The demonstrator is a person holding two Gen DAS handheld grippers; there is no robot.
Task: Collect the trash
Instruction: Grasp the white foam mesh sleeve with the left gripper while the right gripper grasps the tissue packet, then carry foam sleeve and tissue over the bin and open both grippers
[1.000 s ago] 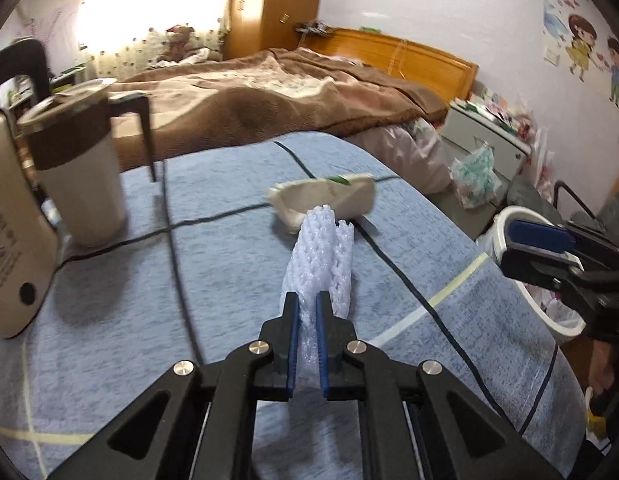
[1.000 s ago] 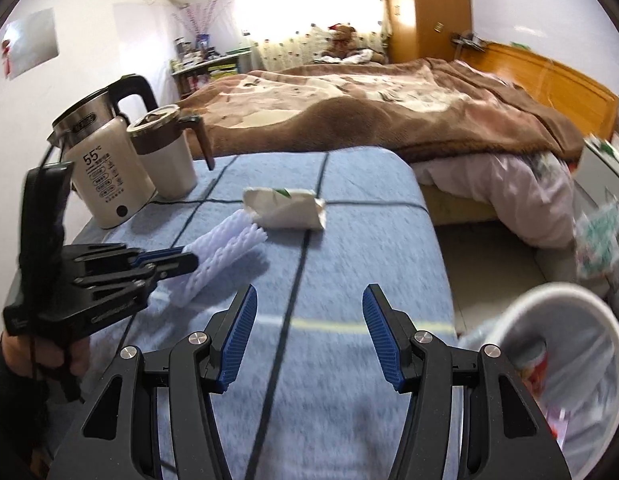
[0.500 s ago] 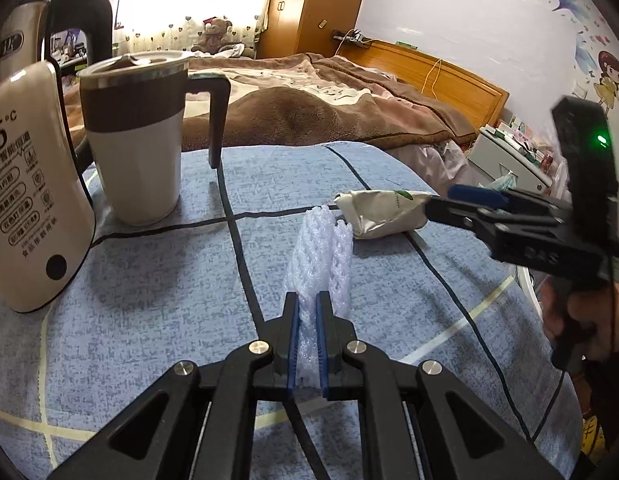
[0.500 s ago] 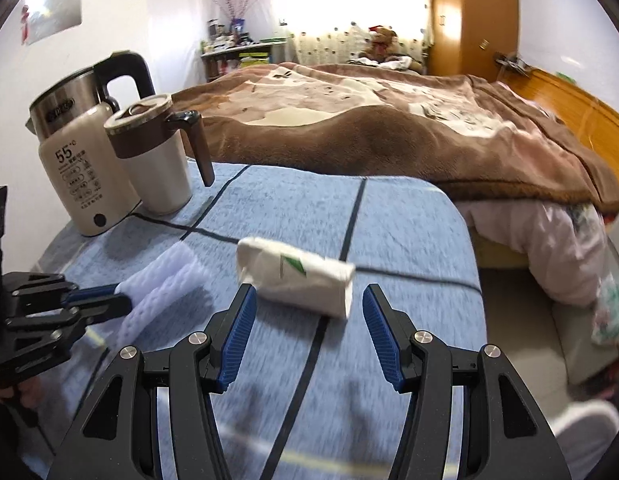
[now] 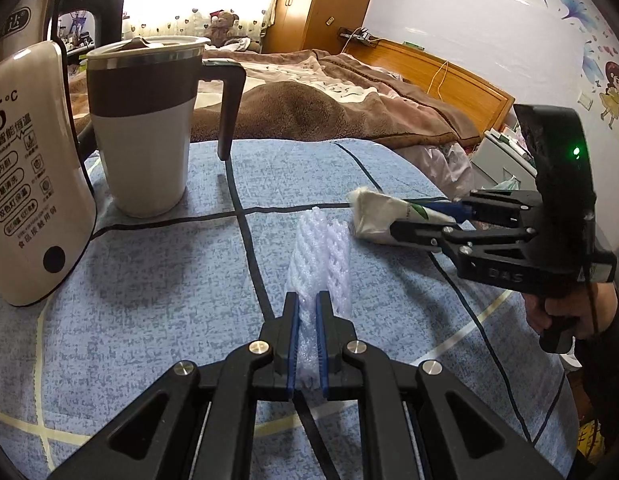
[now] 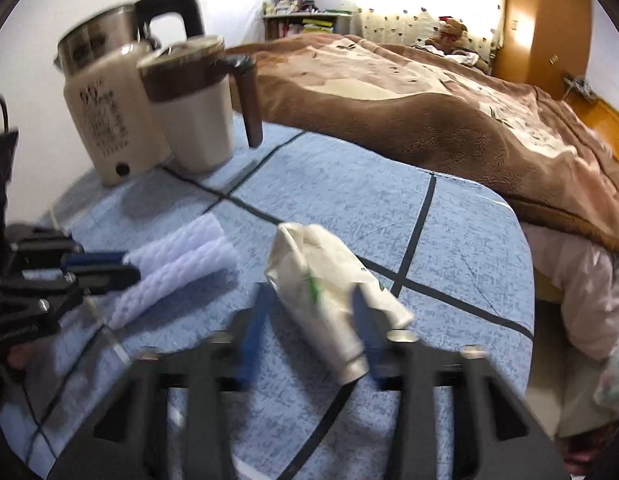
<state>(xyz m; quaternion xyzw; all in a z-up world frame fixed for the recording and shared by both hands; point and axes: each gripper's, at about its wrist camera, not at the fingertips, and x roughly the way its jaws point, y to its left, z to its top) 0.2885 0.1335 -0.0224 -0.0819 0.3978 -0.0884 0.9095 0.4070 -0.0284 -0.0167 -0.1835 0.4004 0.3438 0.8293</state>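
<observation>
My left gripper (image 5: 307,304) is shut on a white foam net sleeve (image 5: 323,250), which lies along the blue tablecloth (image 5: 157,300); the sleeve (image 6: 177,270) and the left gripper (image 6: 109,266) also show in the right wrist view. A squeezed white tube with a green leaf mark (image 6: 329,288) lies on the cloth. My right gripper (image 6: 309,304) is open, its blurred jaws standing on either side of the tube. In the left wrist view the right gripper (image 5: 449,218) reaches onto the tube (image 5: 389,214) from the right.
A cream electric kettle (image 5: 25,184) and a lidded brown-and-white mug (image 5: 145,128) stand at the table's back left. A black cord (image 5: 245,224) runs across the cloth. A bed with a brown blanket (image 6: 429,100) lies beyond the table.
My right gripper moved forward and down until its jaws straddle the tube. My left gripper kept hold of the foam sleeve and moved closer to the kettle and mug.
</observation>
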